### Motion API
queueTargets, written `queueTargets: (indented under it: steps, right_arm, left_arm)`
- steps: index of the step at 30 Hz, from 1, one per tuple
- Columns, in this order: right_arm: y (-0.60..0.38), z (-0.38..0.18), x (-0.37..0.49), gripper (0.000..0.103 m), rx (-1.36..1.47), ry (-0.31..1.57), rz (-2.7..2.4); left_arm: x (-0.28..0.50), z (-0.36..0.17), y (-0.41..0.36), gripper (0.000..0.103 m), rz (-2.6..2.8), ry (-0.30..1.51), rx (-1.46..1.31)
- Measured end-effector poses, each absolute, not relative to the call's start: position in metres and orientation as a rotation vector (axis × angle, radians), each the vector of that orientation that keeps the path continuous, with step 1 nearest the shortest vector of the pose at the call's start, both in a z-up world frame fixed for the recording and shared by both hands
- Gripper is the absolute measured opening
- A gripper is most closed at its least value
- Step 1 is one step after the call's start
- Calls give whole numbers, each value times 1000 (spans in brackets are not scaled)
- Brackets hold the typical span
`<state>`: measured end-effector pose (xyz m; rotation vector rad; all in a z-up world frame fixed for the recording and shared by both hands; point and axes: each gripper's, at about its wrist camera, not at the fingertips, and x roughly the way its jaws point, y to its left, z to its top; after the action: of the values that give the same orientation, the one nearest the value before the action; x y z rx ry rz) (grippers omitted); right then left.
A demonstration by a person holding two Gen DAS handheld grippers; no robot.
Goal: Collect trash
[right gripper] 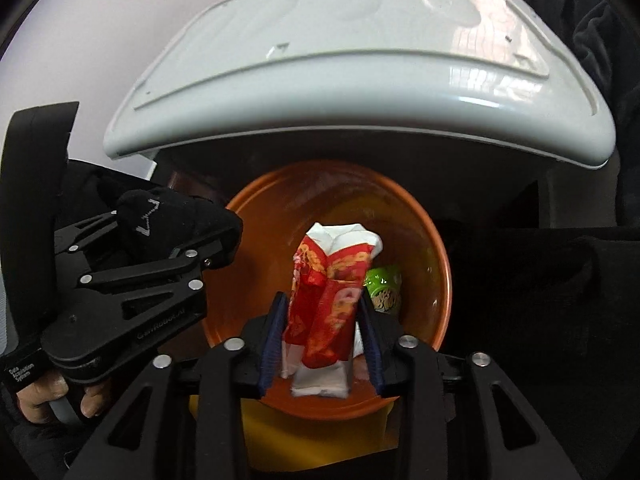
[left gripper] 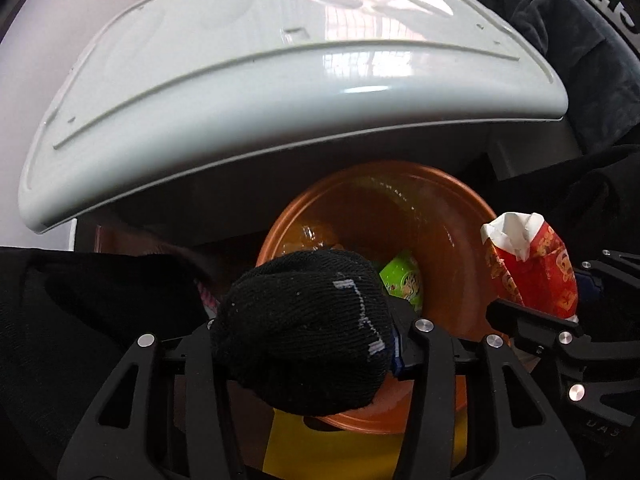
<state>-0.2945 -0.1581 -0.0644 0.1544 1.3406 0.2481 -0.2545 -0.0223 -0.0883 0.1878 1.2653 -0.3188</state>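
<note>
- Black knitted sock [left gripper: 300, 332], balled up, sits nearest the left wrist lens, clamped between the fingers of the left gripper [left gripper: 304, 344]; it hangs over the near rim of the orange bin [left gripper: 452, 216].
- Between the right gripper [right gripper: 322, 332] fingers stands a crumpled red and gold packet [right gripper: 328, 300] with white paper showing at its top and bottom. The blue pads [right gripper: 272, 332] flank it closely, and the left one looks to touch it; whether the right pad presses I cannot tell for sure, though the packet stands upright as if held.
- Both held things are above the open mouth of the bin, under its raised white lid [right gripper: 360, 80].
- Progress, as I judge it: both pieces have been brought to the bin, and at least one earlier piece, a green wrapper [right gripper: 384, 292], already lies inside. What is left is to let go so that the sock and packet fall in; whether more trash waits elsewhere cannot be seen from here.
- Count: two grippers, each loaded; one sock; one red packet; one green wrapper in the bin; one bin with one lid; one yellow surface [right gripper: 304, 436] showing beneath the bin's near edge.
- One bare hand [right gripper: 60, 396] shows on the left gripper's handle.
</note>
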Motion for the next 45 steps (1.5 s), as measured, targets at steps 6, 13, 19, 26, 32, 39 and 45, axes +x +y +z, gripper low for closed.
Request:
queueTargets:
  steps: [6,13,19,26,32,39,45]
  right_arm:
    - [-160,-68,-287,41,163,1348,224]
    - [-169,-50,-291,57,176,1284,185]
    - [-184,-36,-299,57,218,1239,153]
    - [-199,-21,-296,61,255,1188,137]
    - [-216,18,-263,75,233,1055,119]
    - [-228,69,-182,98,179,829,50]
    - [-230,68,-102,98,213,782,12]
  left_arm:
    - [-254,-94,-21,50,-307,1299,172]
    - [-260,-87,-19,72,-294,1276,181]
    - [-258,-84,-20,73,-298,1256,175]
    - [-257,-57,-15,73,-311,1160,151]
    - [-235,-5,1,79,-287,989,101]
    - [-157,46,23,87,-175,823,52]
    - [-85,56,21,87,-163,791,72]
